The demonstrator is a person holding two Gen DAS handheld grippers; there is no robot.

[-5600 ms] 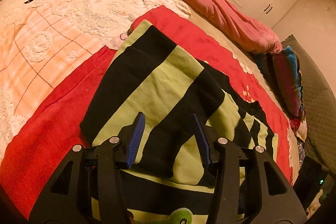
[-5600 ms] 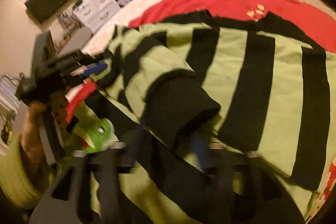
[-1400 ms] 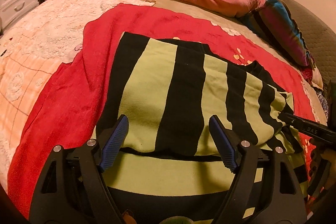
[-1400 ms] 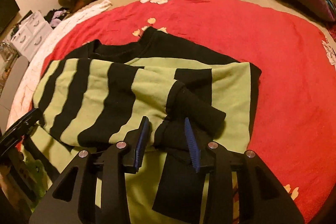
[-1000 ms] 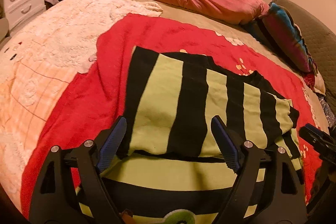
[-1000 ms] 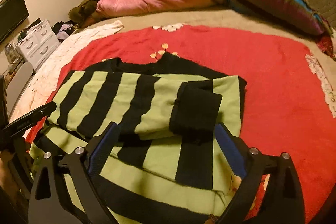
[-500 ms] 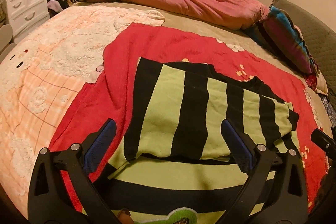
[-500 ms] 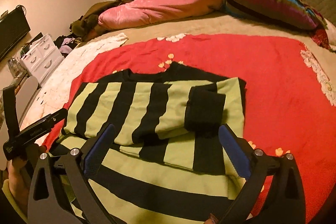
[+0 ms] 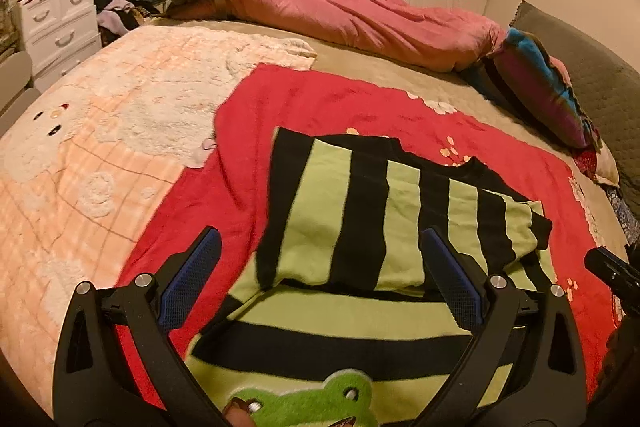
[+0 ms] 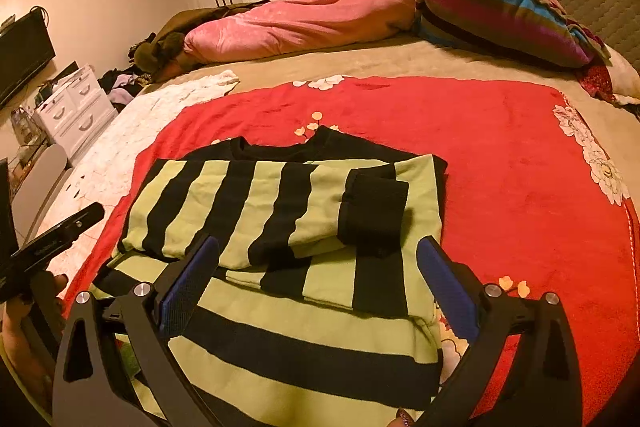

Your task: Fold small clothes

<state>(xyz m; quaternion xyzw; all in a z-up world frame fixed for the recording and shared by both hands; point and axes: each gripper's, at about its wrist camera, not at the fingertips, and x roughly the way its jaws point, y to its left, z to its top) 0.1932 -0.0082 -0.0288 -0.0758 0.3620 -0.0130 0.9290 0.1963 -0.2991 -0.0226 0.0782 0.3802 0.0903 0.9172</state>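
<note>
A green and black striped sweater (image 9: 360,227) (image 10: 288,211) lies on a red blanket (image 9: 248,131) (image 10: 500,155), both sleeves folded across its chest. A black cuff (image 10: 374,213) rests on top at its right side. A green frog patch (image 9: 316,401) shows at the near hem. My left gripper (image 9: 320,279) hovers open above the sweater's left part, nothing between its blue pads (image 9: 188,283). My right gripper (image 10: 316,279) hangs open above the lower front, holding nothing. Each gripper's body shows at the edge of the other view: the right gripper (image 9: 612,273) and the left gripper (image 10: 48,247).
The bed carries a pink duvet (image 9: 360,23) (image 10: 304,23) at the far side and a striped pillow (image 9: 536,87) (image 10: 500,15) at right. A cream and peach blanket (image 9: 92,147) lies left. White drawers (image 9: 60,27) (image 10: 76,107) stand beyond the bed.
Both grippers have opened wide, let go of the sleeves and drawn back and up from the sweater, so more of the bed and room shows. The folded sleeves stay where they lay.
</note>
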